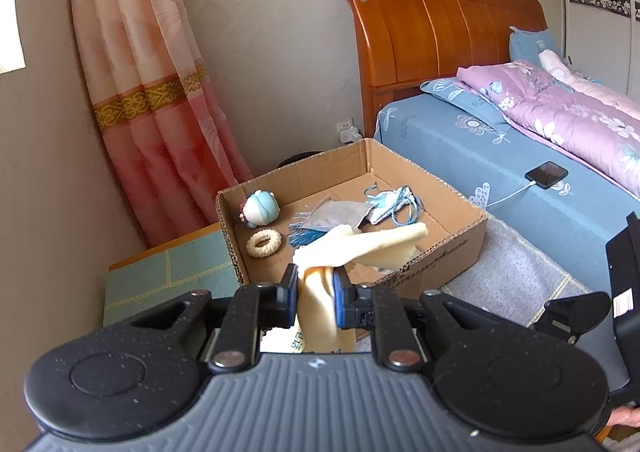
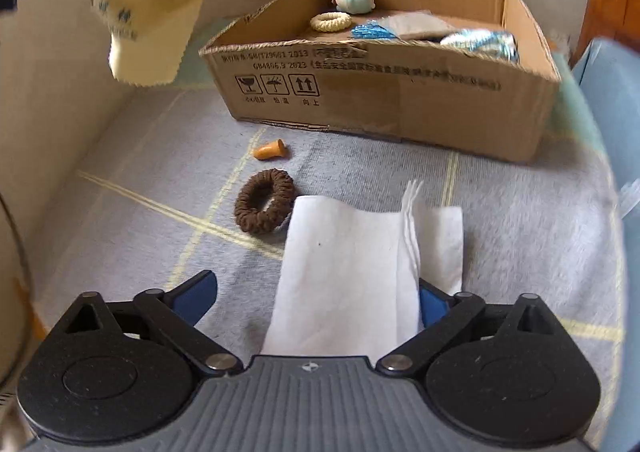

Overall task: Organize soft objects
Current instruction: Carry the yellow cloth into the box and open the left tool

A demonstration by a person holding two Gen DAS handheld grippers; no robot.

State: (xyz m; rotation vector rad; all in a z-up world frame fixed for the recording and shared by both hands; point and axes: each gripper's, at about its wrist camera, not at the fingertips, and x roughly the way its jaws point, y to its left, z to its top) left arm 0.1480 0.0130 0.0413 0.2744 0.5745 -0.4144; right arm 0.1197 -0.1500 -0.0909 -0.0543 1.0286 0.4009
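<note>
Right between your right gripper's (image 2: 316, 294) spread jaws lies the folded white tissue (image 2: 360, 264), flat on the grey mat (image 2: 520, 219), its near end running in under the tool; the pads stand wide on either side and neither one presses on it yet. Just ahead of the left jaw sits the brown hair tie (image 2: 262, 200), touching the tissue's far corner, and beyond that the small orange piece (image 2: 270, 149) lies on its own, short of the cardboard box (image 2: 384, 91). Your left gripper (image 1: 314, 298) is clamped tight on the pale yellow cloth (image 1: 372, 248), which fans out past the fingertips and hangs above the box's near wall, not yet inside. Already in the box, well ahead of those jaws, you've got the blue plush toy (image 1: 261, 207), the cream ring (image 1: 264, 243) and a tangle of blue-and-white fabric (image 1: 384, 203). So you look mid-run: one item carried over, another lined up for pickup. Next, I'd say, carry the cloth on over the rim before letting go, so it drops in rather than draping over the wall. For the tissue, sink lower and close gently across the folded layers; thin paper slides and splays easily, and that hair tie may get dragged along.
</note>
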